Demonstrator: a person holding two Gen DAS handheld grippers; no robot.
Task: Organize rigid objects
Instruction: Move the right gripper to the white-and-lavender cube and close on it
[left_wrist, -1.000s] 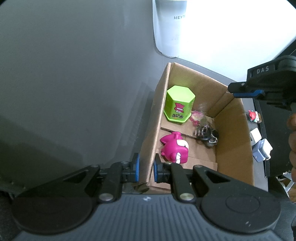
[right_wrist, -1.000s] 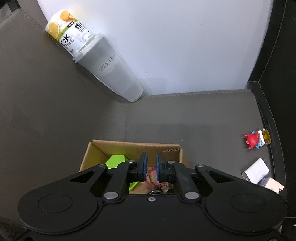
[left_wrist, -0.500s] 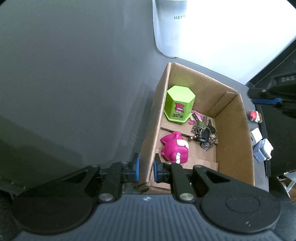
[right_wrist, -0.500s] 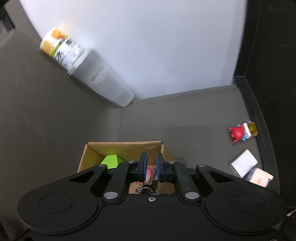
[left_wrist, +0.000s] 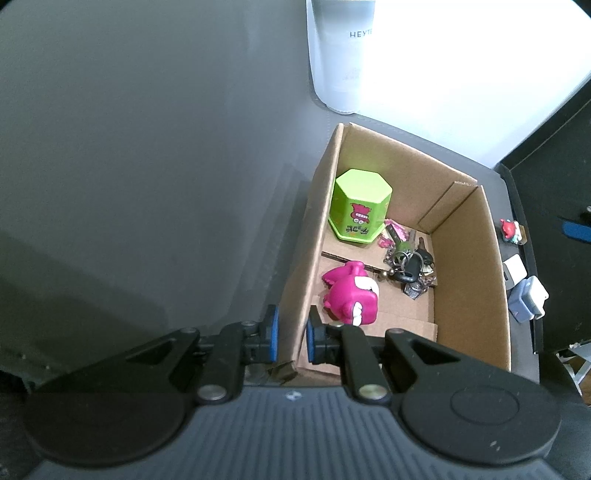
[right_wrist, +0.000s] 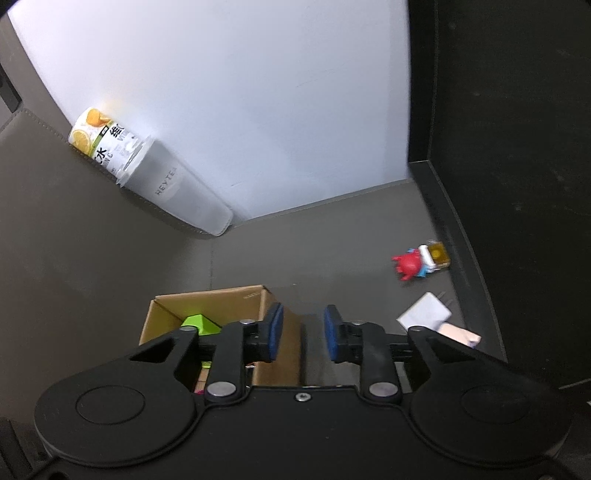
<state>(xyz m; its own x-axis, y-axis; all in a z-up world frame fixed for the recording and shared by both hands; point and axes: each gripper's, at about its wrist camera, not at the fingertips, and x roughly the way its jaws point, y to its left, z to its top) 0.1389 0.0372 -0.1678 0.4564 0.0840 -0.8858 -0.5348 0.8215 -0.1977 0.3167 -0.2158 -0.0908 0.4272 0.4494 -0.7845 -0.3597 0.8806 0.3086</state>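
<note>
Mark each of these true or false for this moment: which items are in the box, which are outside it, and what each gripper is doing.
1. The keys lie inside the cardboard box. True.
2. The red crab figure is in the box. False: it sits on the grey surface outside it, near the white charger.
3. The left gripper is clamped on the box's wall. True.
4. The right gripper holds the keys. False: its jaws have just been opening and nothing is between them.
5. The green hexagonal container lies on its side. False: it stands upright beside the pink toy.
</note>
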